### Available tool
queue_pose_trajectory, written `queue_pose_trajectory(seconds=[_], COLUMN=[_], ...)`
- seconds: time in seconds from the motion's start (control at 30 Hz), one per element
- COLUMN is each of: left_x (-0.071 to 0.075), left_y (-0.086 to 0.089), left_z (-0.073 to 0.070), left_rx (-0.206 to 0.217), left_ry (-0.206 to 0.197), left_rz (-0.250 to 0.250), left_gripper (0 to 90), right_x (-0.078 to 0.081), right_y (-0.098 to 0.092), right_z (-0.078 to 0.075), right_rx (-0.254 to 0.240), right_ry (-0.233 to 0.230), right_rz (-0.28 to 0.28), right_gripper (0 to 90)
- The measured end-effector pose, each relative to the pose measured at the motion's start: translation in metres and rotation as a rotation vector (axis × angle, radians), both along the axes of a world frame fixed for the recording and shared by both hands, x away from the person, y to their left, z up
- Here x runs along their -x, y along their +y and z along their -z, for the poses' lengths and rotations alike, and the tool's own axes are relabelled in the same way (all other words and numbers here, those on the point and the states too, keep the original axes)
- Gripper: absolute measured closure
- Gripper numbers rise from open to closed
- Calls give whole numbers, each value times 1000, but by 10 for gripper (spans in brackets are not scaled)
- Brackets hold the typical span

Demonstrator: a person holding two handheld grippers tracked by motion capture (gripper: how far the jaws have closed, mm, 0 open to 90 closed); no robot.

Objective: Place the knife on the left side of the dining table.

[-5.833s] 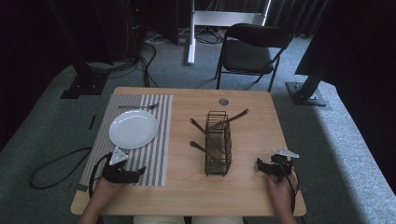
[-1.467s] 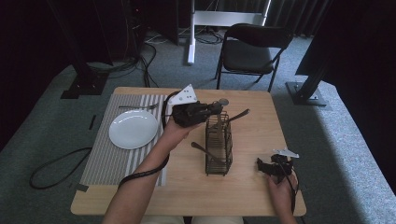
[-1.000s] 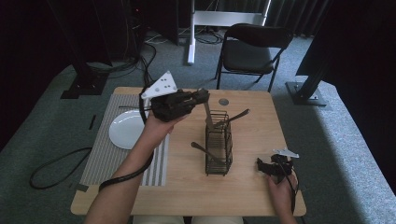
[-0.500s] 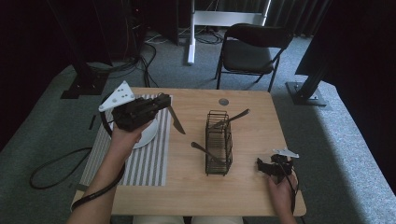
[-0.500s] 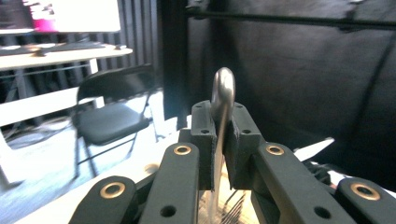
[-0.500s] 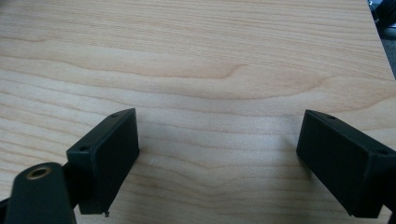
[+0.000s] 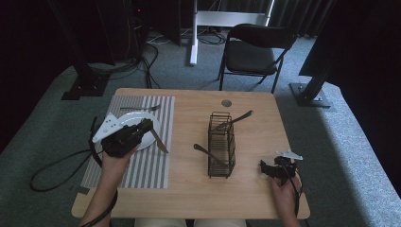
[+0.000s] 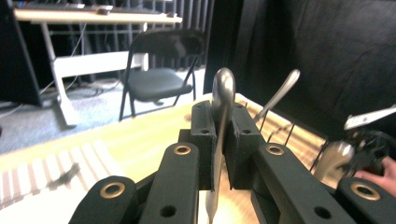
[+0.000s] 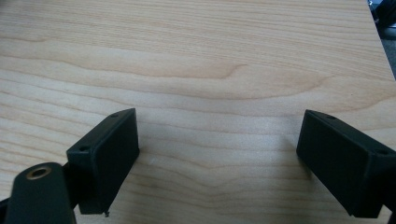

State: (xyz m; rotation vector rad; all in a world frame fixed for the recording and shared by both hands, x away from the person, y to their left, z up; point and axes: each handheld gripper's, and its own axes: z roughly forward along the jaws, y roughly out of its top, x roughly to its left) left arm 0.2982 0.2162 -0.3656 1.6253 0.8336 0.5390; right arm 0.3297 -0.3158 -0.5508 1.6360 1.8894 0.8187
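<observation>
My left gripper (image 7: 147,127) hangs over the right edge of the white plate (image 7: 150,138) and the striped placemat (image 7: 151,165). It is shut on a metal table knife (image 7: 160,143) that sticks out toward the lower right. In the left gripper view both pads clamp the knife (image 8: 222,93) edge-on between the jaws of my left gripper (image 8: 223,122). A black wire caddy (image 7: 221,146) stands mid-table with two utensils (image 7: 235,119) in it. My right gripper (image 7: 265,168) rests near the front right of the table, open, with bare wood between the jaws of my right gripper (image 9: 219,122).
A fork (image 7: 140,108) lies on the placemat behind the plate. A small round grey disc (image 7: 226,102) sits at the table's far edge. A folding chair (image 7: 257,52) stands beyond the table. Cables trail off the table's left side.
My left hand has carried the knife leftward and down, from beside the caddy to over the plate's right edge. The right hand has stayed put.
</observation>
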Motion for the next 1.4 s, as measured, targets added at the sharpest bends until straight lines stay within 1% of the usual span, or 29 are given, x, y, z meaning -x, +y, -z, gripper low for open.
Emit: queue_pose_trajectory(seconds=[0.07,0.13,0.2,0.23,0.3,0.33,0.37,0.43,0.47,0.63,0.7,0.77,0.8,0.83,0.87,0.9,0.93,0.97,1.0,1.03,1.07,1.1,1.13,1.17,1.23,1.3,1.33,1.37,1.4], left_x=[1,4,7,9,10,10,10,9,9,10,11,13,14,15,18,20,22,22,23,24,24,25,25,26,25,24,23,23,24], left_y=[3,5,7,8,10,10,13,15,17,27,31,36,39,42,45,49,54,58,63,67,70,74,74,87,98,107,111,114,116], left_z=[11,21,30,34,42,42,48,54,57,64,66,69,71,72,75,77,79,82,85,89,92,96,96,106,117,129,135,140,143], left_rx=[17,25,39,38,29,29,39,50,67,129,135,141,148,153,168,180,183,184,182,167,136,118,118,147,170,205,217,221,223], left_ry=[27,44,47,52,57,57,66,79,77,88,94,91,95,91,75,67,63,68,77,82,83,89,89,121,154,193,204,214,219], left_rz=[-12,-38,-47,-52,-81,-81,-92,-98,-102,-133,-154,-173,-191,-208,-225,-248,-283,-304,-317,-342,-365,-382,-382,-387,-398,-415,-429,-445,-452], left_gripper=[838,838,837,837,837,838,838,837,837,837,831,819,815,808,793,757,713,694,695,695,696,696,696,696,683,665,654,640,628], right_x=[0,0,0,0,0,0,0,0,0,0,0,0,0,0,0,0,0,0,0,0,0,0,0,0,0,0,0,0,0], right_y=[0,0,0,0,0,0,0,0,0,0,0,0,0,0,0,0,0,0,0,0,0,0,0,0,0,0,0,0,0], right_z=[0,0,0,0,0,0,0,0,0,0,0,0,0,0,0,0,0,0,0,0,0,0,0,0,0,0,0,0,0], right_rx=[1,1,1,1,1,1,1,0,0,0,0,0,0,0,0,0,0,0,0,0,0,0,0,0,0,0,1,0,1], right_ry=[-1,-1,1,0,0,0,0,0,0,0,0,0,0,0,0,0,0,0,0,0,0,0,0,0,0,0,0,0,0], right_rz=[0,-1,0,0,0,0,0,1,1,0,0,0,1,1,1,1,0,0,0,0,0,0,0,0,1,1,1,0,0], right_gripper=[120,120,120,120,120,120,120,120,120,120,120,120,120,120,120,120,120,120,120,120,120,120,120,120,120,120,120,120,120])
